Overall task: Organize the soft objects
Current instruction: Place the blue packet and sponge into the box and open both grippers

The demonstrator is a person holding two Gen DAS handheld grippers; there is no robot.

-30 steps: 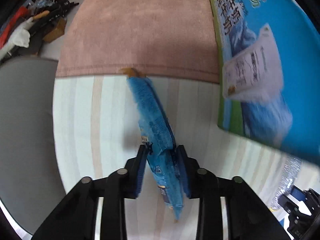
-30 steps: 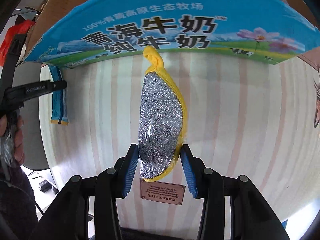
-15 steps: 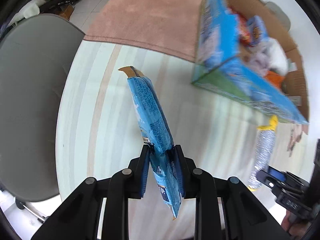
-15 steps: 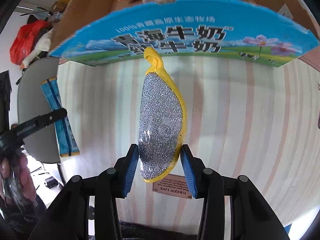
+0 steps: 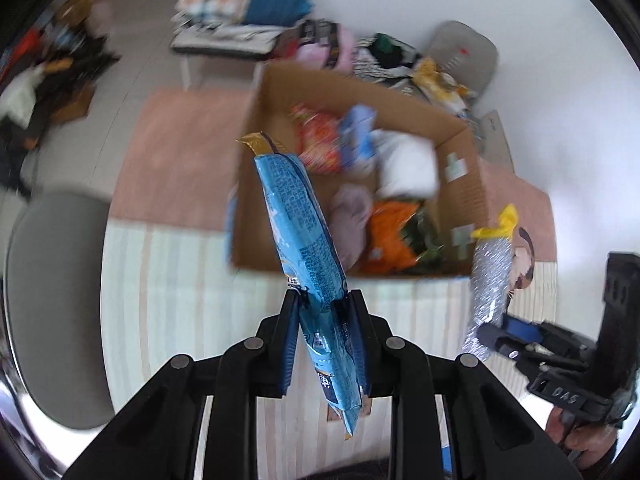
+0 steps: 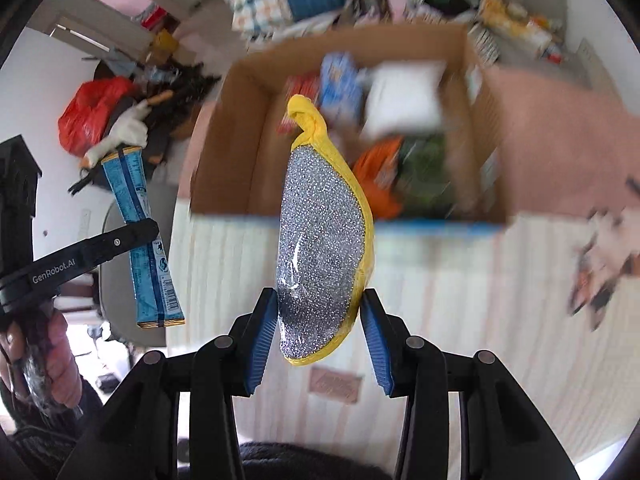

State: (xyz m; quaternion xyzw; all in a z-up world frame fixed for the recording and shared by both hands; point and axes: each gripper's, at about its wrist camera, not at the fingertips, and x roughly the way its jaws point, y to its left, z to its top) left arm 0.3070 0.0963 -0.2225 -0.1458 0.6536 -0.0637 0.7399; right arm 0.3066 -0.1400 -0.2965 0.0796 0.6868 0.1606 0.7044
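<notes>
My left gripper (image 5: 323, 312) is shut on a long blue snack packet (image 5: 298, 216), held edge-on high above the striped table (image 5: 180, 280). Its far tip overlaps the near wall of the cardboard box (image 5: 256, 184). My right gripper (image 6: 320, 312) is shut on a silver glittery scrubbing pad with yellow trim (image 6: 320, 240), also lifted in front of the box (image 6: 232, 128). The blue packet (image 6: 140, 216) and left gripper show at the left of the right wrist view. The pad (image 5: 490, 276) and right gripper (image 5: 492, 332) show at the right of the left wrist view.
The open box holds several soft items: a white cushion (image 5: 408, 164), red and blue packets (image 5: 320, 144), an orange bag (image 5: 390, 236). A grey chair (image 5: 52, 300) stands left of the table. A pink rug (image 5: 176, 156) and floor clutter (image 6: 120, 120) lie beyond.
Both grippers have risen well above the table with their loads. The box, seen from its printed side before, now shows its open top and contents.
</notes>
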